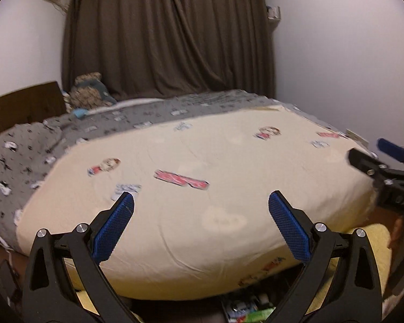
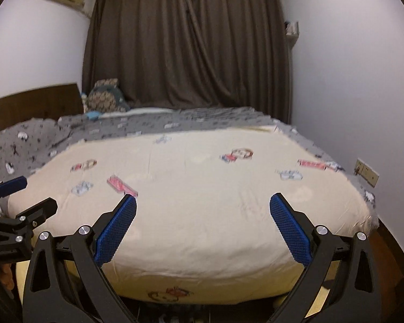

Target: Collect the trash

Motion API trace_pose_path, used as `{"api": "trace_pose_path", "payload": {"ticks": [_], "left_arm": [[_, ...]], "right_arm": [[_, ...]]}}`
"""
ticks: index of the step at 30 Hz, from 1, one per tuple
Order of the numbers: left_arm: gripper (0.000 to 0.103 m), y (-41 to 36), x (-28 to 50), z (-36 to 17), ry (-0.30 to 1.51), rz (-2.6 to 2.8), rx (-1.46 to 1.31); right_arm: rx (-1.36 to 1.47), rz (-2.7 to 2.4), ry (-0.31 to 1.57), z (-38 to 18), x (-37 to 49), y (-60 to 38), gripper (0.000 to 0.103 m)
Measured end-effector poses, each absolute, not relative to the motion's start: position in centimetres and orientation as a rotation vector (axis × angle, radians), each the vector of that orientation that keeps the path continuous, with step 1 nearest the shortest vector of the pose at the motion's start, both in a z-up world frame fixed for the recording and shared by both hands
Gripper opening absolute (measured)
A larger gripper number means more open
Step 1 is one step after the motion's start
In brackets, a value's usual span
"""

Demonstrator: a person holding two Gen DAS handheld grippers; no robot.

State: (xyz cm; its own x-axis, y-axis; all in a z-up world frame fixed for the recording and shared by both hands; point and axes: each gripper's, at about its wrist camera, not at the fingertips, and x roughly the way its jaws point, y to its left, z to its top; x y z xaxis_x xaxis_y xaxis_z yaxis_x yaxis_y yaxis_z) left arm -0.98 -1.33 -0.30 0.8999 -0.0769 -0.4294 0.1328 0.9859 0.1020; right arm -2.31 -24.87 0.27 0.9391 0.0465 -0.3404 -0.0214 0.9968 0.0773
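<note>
My left gripper (image 1: 201, 204) is open and empty, held over the near edge of a bed. My right gripper (image 2: 202, 206) is open and empty too, beside it; it also shows at the right edge of the left wrist view (image 1: 374, 150). The left gripper shows at the left edge of the right wrist view (image 2: 27, 193). Colourful wrappers or packets (image 1: 245, 311) lie on the floor below the bed's near edge, partly hidden. No trash shows on the bed; the coloured patches are prints on the cream cover (image 1: 202, 215).
The bed has a cream cover (image 2: 202, 215) and a grey patterned quilt (image 2: 67, 132) behind it. A stuffed toy (image 2: 105, 97) sits by the dark headboard (image 2: 32, 102). Brown curtains (image 2: 188, 48) hang behind. A wall socket (image 2: 367, 173) is at right.
</note>
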Motion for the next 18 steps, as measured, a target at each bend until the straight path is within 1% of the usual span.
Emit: {"api": "trace_pose_path", "payload": {"ticks": [6,18], "left_arm": [[0.095,-0.4,-1.8,0.8,0.431,-0.098,0.047],[0.095,0.2,-2.1,-0.5,0.456,-0.070,0.059]], "right_arm": [[0.098,0.027,0.364,0.1,-2.9,-24.8,0.099],[0.017,0.020,0.379,-0.5,-3.0,-22.2,0.099]]}}
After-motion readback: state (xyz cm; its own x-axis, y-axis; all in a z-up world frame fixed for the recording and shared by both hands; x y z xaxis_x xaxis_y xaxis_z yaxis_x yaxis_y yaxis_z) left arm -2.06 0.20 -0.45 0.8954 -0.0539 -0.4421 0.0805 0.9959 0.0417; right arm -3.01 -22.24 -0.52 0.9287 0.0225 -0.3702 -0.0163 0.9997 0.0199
